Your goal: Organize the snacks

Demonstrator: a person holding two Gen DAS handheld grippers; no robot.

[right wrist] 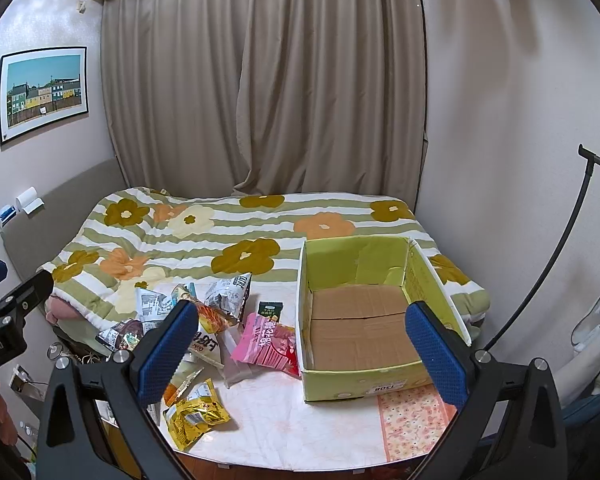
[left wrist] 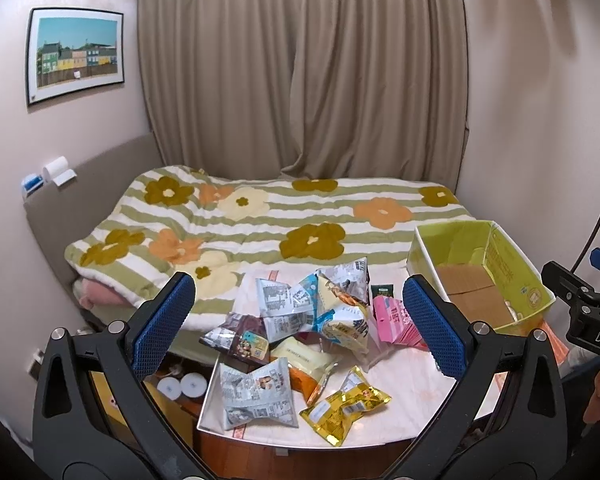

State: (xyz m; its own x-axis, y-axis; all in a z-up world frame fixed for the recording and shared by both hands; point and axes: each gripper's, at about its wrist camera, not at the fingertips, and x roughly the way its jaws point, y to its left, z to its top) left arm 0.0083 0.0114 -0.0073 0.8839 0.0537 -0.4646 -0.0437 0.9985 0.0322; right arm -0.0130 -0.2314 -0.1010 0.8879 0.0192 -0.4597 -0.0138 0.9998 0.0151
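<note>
Hovering both tools above the bench [right wrist: 300, 432], I see the snack pile [left wrist: 300, 332] left of the green carton [right wrist: 364, 320], which holds no snacks. My left gripper [left wrist: 300, 320] frames the pile, jaws spread and holding nothing, so it is nearer. My right gripper [right wrist: 312, 352], jaws also spread, frames the carton. The pink packet [right wrist: 270, 346] lies just beside the carton's left wall.

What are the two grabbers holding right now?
Nothing. The left gripper and the right gripper are both open and empty; the snack packets lie on the table beside the box.
</note>
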